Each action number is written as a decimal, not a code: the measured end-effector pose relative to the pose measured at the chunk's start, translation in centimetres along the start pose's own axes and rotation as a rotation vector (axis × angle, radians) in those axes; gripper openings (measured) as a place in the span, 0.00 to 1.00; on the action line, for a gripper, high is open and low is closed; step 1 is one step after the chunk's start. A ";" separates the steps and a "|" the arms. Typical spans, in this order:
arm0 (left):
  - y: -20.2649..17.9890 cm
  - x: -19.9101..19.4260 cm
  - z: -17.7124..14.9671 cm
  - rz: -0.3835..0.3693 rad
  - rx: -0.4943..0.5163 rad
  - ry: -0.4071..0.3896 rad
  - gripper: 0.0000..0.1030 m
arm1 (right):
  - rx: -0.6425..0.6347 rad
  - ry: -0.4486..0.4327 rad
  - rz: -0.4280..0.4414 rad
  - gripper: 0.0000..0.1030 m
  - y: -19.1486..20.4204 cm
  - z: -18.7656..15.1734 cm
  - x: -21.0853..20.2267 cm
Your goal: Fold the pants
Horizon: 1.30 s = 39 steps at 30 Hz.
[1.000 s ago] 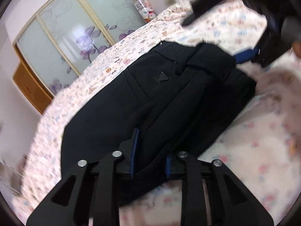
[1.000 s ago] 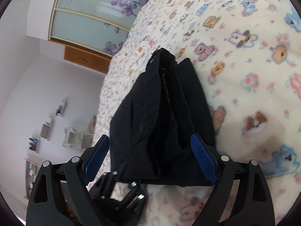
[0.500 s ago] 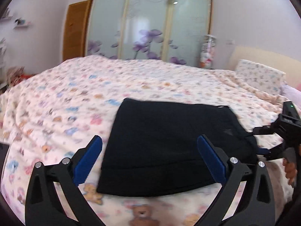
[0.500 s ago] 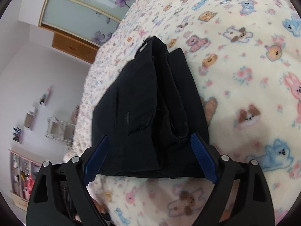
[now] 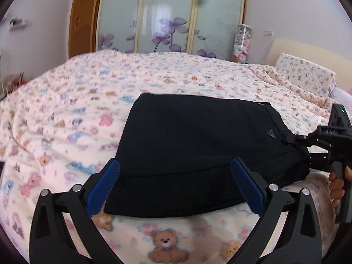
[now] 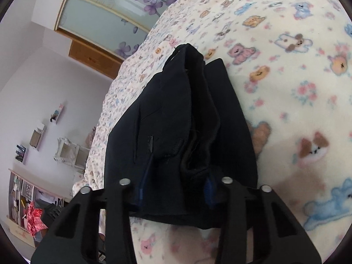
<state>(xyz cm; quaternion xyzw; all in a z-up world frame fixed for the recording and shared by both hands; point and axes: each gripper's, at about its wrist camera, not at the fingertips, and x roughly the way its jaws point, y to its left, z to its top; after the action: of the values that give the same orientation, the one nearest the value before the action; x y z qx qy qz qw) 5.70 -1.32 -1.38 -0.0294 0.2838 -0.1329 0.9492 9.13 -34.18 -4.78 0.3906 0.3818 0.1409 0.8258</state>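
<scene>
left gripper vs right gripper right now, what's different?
Left gripper stands wide open, pads clear of the pants; right gripper has just been closing and pinches the bunched edge of the pants. Left faces the flat folded side; right sits at the waistband end. Both are black with blue pads, low over the blanket.

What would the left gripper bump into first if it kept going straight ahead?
Probably the near folded edge of the black pants. The left gripper is open and pointing right at them on the bed.
</scene>
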 end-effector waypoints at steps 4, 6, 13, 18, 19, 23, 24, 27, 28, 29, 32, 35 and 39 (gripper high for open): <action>1.1 -0.4 0.0 -0.012 -0.058 -0.017 0.98 | -0.090 -0.131 0.113 0.28 2.6 0.0 -2.6; 1.5 -0.7 0.1 -0.018 -0.074 -0.029 0.98 | -0.134 -0.185 0.171 0.27 3.9 -0.2 -4.1; 2.5 -1.2 0.4 -0.027 -0.113 -0.049 0.98 | -0.024 -0.080 -0.009 0.27 0.4 -1.1 -3.8; 2.5 -0.7 0.5 -0.038 -0.135 -0.025 0.98 | 0.042 -0.004 -0.021 0.33 -1.7 -1.0 -2.7; 2.5 -0.6 0.5 -0.041 -0.137 -0.024 0.98 | 0.030 -0.002 -0.030 0.36 -1.4 -1.0 -2.7; 2.1 -0.2 0.6 -0.050 -0.133 -0.012 0.98 | 0.042 0.004 -0.054 0.52 -0.7 -0.5 -3.3; 2.1 -0.2 0.7 -0.051 -0.133 -0.012 0.98 | 0.038 -0.016 -0.074 0.63 -0.4 -0.4 -3.7; 2.4 -0.5 1.1 -0.051 -0.149 -0.054 0.98 | -0.037 -0.221 -0.201 0.76 1.2 0.4 -7.1; 2.5 -0.7 1.3 -0.059 -0.159 -0.071 0.98 | -0.066 -0.268 -0.206 0.76 1.9 0.7 -7.8; 2.6 -0.8 1.6 -0.078 -0.172 -0.092 0.98 | -0.097 -0.308 -0.190 0.79 2.6 0.8 -8.4; 2.5 -0.3 2.8 -0.144 -0.206 -0.128 0.98 | -0.174 -0.253 -0.031 0.87 4.7 2.1 -6.7; 2.0 1.2 3.4 -0.184 -0.235 -0.094 0.98 | -0.182 -0.130 0.030 0.87 5.6 2.7 -2.4; 1.3 3.5 3.2 -0.205 -0.254 0.012 0.98 | -0.125 -0.021 -0.023 0.86 4.5 3.1 1.5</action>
<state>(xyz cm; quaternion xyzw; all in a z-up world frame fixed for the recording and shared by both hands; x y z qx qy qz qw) 10.58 -1.04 -0.78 -0.1770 0.2996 -0.1921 0.9176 12.70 -32.13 -0.95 0.3352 0.3680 0.1507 0.8541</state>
